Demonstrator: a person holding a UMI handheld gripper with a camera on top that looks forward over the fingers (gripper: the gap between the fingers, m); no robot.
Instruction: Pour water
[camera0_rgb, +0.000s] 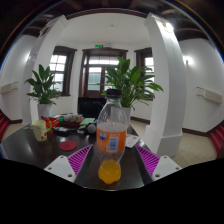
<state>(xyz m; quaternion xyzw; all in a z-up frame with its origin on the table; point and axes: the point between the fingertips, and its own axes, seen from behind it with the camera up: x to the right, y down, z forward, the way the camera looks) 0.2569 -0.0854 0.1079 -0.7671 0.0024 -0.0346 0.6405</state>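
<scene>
Your gripper (110, 158) looks clenched on the bottle (111, 135), which stands upright between the pads (79, 156) at twelve o'clock, orange liquid low inside. Keep the squeeze even and tilt slowly when you pour, so it doesn't slip or splash. A cup (67, 142) sits on the desk (25, 145) at ten o'clock, beside other clutter.
</scene>
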